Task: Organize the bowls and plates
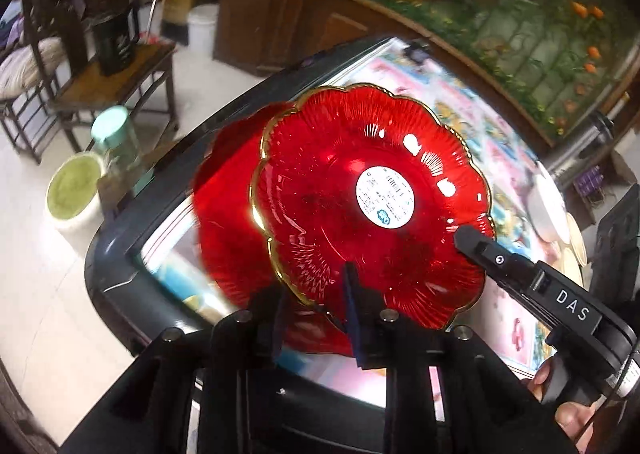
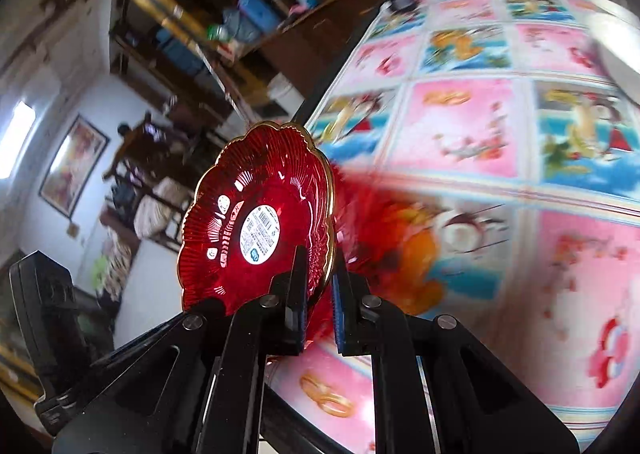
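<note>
A red glass plate [image 1: 360, 214] with a scalloped gold rim and a white round label is held tilted above the table. My left gripper [image 1: 316, 310] is shut on its near rim. My right gripper [image 1: 466, 234] reaches in from the right and pinches the opposite rim. In the right wrist view the same red plate [image 2: 264, 222] stands on edge, and my right gripper [image 2: 320, 294] is shut on its rim. A red blur behind the plate looks like its shadow or reflection on the table.
The table [image 1: 508, 158] has a dark frame and a colourful pink and blue picture cloth [image 2: 480, 134]. White bowls and cream plates [image 1: 552, 210] stand at its right edge. A teal-lidded bottle [image 1: 116, 138], a green-lined bowl [image 1: 74, 190] and wooden chairs [image 1: 100, 86] stand to the left.
</note>
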Action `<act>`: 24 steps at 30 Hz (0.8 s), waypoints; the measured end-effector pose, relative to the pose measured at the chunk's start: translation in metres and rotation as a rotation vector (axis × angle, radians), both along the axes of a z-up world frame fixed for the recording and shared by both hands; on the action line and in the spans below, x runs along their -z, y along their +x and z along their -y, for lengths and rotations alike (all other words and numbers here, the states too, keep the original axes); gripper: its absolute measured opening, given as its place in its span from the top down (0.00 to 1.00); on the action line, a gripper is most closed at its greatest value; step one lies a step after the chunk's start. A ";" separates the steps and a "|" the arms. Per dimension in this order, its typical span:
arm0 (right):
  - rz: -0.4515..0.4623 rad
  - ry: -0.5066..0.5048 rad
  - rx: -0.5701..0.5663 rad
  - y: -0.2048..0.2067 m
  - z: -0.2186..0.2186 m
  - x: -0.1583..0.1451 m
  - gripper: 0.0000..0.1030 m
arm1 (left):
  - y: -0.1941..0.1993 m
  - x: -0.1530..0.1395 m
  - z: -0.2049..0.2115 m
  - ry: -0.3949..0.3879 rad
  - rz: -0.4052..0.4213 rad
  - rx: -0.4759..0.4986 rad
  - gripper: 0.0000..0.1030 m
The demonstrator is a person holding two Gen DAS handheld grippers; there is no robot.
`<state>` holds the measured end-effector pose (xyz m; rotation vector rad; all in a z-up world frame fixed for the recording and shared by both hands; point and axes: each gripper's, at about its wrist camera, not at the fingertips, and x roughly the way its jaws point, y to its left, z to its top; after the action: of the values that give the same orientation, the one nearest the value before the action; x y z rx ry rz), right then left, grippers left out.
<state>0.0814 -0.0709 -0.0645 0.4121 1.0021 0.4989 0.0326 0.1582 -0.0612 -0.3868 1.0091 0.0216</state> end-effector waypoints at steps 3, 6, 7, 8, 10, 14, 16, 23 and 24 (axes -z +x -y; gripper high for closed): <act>-0.001 -0.063 -0.026 0.007 -0.020 0.005 0.90 | 0.007 0.007 -0.007 0.016 -0.029 0.001 0.72; -0.014 -0.098 -0.037 0.017 -0.029 0.012 0.90 | 0.012 0.010 -0.009 0.037 -0.043 0.020 0.71; -0.013 -0.112 -0.032 0.019 -0.031 0.014 0.90 | 0.013 0.011 -0.009 0.031 -0.051 0.031 0.70; -0.011 -0.124 -0.028 0.022 -0.032 0.014 0.88 | 0.013 0.010 -0.010 0.018 -0.052 0.040 0.67; -0.001 -0.162 -0.014 0.025 -0.031 0.013 0.86 | 0.012 0.008 -0.011 0.000 -0.053 0.050 0.61; 0.036 -0.187 0.012 0.025 -0.026 0.006 0.84 | 0.009 -0.002 -0.009 0.094 -0.023 0.052 0.40; 0.083 -0.235 0.032 0.026 -0.025 0.000 0.77 | 0.007 -0.006 -0.011 0.116 -0.008 0.050 0.38; 0.136 -0.123 0.059 0.027 0.001 -0.011 0.76 | -0.002 -0.017 -0.020 0.076 0.032 0.009 0.34; 0.144 -0.112 0.070 0.027 0.005 -0.011 0.76 | -0.002 -0.017 -0.018 0.071 0.034 0.010 0.34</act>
<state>0.1080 -0.0760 -0.0530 0.3060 0.8686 0.4013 0.0302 0.1762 -0.0438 -0.3158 0.9738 0.0417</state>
